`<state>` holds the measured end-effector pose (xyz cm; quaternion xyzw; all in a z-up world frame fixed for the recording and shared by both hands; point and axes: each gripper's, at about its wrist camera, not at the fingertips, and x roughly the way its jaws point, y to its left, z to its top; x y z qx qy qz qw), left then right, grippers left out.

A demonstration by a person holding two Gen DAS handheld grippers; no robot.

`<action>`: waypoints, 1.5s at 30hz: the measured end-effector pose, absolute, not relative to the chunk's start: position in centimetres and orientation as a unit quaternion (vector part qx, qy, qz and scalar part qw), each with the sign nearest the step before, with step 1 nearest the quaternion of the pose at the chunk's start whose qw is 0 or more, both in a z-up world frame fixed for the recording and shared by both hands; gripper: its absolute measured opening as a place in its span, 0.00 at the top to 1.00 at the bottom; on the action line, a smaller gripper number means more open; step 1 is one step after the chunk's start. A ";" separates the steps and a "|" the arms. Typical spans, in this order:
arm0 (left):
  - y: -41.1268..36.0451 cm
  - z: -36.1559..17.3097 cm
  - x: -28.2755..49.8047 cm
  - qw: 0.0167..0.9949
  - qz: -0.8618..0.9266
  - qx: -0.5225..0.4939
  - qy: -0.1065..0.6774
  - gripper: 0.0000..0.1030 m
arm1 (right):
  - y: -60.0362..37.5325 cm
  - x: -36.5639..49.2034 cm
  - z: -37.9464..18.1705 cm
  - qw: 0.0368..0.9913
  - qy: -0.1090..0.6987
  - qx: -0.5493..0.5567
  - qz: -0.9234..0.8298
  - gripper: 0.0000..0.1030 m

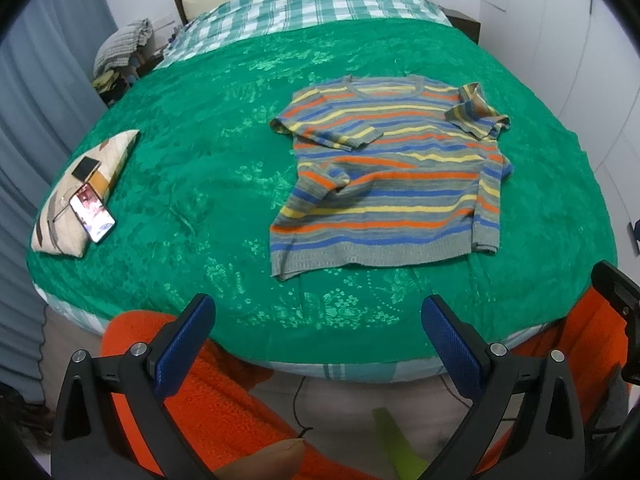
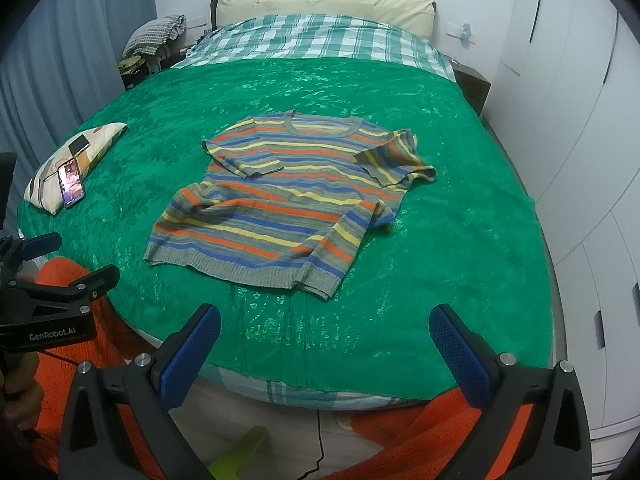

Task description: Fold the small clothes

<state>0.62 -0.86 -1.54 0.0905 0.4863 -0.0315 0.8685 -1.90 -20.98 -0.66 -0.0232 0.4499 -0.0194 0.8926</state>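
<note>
Striped knit sweater (image 1: pixel 384 176), grey with orange, yellow and blue bands: flat on green patterned bedspread (image 1: pixel 200 168), both sleeves folded inward. Left gripper (image 1: pixel 316 344) and right gripper (image 2: pixel 324 352): wide open, empty, at bedspread's near edge.

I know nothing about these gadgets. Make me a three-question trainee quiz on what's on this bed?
1. True or false: the left gripper and right gripper are both open and empty.
2. What lies on the small pillow: A) two phones, B) a book, C) socks?
3. Fill in: both short sleeves of the striped sweater are folded ____ over its body.

Key: 1 true. 2 A. 3 inward.
</note>
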 end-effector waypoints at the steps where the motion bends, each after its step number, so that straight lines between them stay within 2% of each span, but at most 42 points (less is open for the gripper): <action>1: -0.9 -1.5 0.6 0.868 -0.033 0.090 0.487 0.00 | -21.0 -1.9 -0.7 0.892 0.450 -0.023 -0.021 0.00; 16: 1.8 -3.1 2.0 0.863 -0.023 0.060 0.502 0.00 | -21.8 -2.0 -0.5 0.895 0.446 -0.012 -0.022 0.00; 19: 3.5 -5.2 4.0 0.849 -0.049 0.047 0.524 0.00 | -22.8 -1.6 -0.8 0.899 0.439 0.000 -0.001 0.00; 22: 6.1 -9.0 6.6 0.827 -0.072 0.013 0.558 0.01 | -24.8 -0.1 -3.2 0.896 0.443 -0.003 0.006 0.00; 25: 7.6 -12.0 9.5 0.820 -0.082 -0.010 0.566 0.02 | -27.0 2.5 -8.3 0.881 0.471 0.004 0.026 0.01; 28: 7.3 -14.0 12.2 0.823 -0.089 -0.012 0.561 0.04 | -28.9 5.0 -12.0 0.859 0.496 0.098 0.076 0.12; 30: 6.4 -15.2 13.6 0.823 -0.099 0.004 0.560 0.18 | -29.7 7.2 -14.3 0.841 0.500 0.177 0.105 0.19; 31: 6.1 -15.6 14.0 0.819 -0.107 0.009 0.563 0.32 | -30.0 8.4 -15.8 0.831 0.504 0.208 0.113 0.32; 32: 5.8 -16.2 14.2 0.813 -0.118 0.014 0.570 0.51 | -29.9 9.1 -16.6 0.824 0.509 0.219 0.116 0.54; 33: 5.2 -16.8 14.3 0.806 -0.127 0.020 0.578 0.66 | -29.8 9.5 -17.4 0.819 0.514 0.225 0.122 0.68; 34: 4.9 -17.0 14.1 0.801 -0.134 0.024 0.583 0.94 | -29.6 9.9 -18.0 0.813 0.520 0.229 0.131 0.93; 41: 6.4 -12.5 9.1 0.785 -0.210 -0.035 0.582 0.95 | -32.3 4.5 -12.0 0.806 0.498 0.267 0.173 0.94; 45: 6.3 -13.4 7.8 0.774 -0.208 -0.026 0.598 0.95 | -33.8 2.7 -12.4 0.802 0.527 0.240 0.145 0.94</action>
